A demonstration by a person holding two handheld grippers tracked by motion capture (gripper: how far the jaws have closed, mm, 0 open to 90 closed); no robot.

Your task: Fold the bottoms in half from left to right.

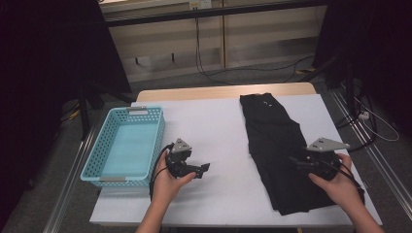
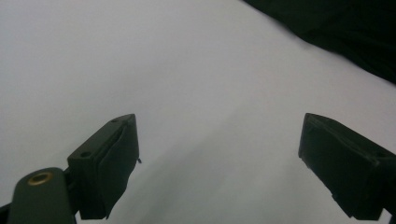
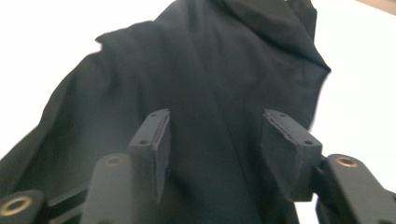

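Black garment [image 3: 201, 84] under right gripper's [image 3: 212, 140] parted jaws

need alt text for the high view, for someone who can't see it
A person at a white table holds two open grippers: the right gripper over a black garment laid out lengthwise, the left gripper over bare tabletop. An empty light-blue basket sits at the table's left edge.
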